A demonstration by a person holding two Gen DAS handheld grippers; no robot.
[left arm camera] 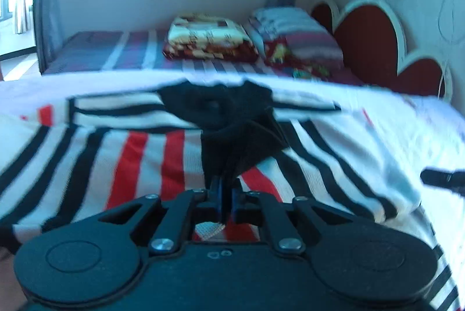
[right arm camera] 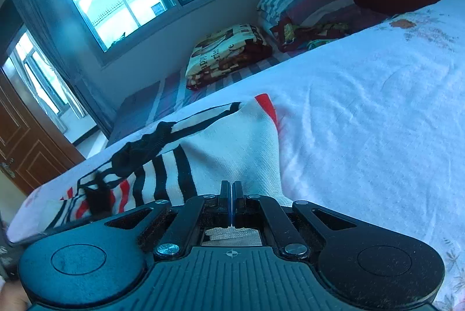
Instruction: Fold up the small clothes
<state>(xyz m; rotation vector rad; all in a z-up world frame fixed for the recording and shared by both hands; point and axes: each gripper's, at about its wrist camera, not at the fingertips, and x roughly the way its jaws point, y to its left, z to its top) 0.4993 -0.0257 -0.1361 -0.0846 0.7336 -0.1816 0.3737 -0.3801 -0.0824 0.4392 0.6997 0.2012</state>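
A small white knit garment [left arm camera: 139,154] with black and red stripes lies spread on the bed. Its black trim [left arm camera: 232,142] bunches up in the middle, and my left gripper [left arm camera: 226,186] is shut on a fold of that black cloth. In the right wrist view the same garment [right arm camera: 232,142] stretches away to the left, lifted into a peak at its plain white end. My right gripper [right arm camera: 232,189] is shut on that white edge, with cloth showing behind the fingers.
The white flowered bedsheet [right arm camera: 363,107] runs to the right. Behind lie a folded patterned blanket [left arm camera: 209,38], striped pillows [left arm camera: 296,32] and a red heart-shaped headboard [left arm camera: 369,32]. A black part [left arm camera: 444,179] pokes in at the right edge. A brown door [right arm camera: 23,142] stands far left.
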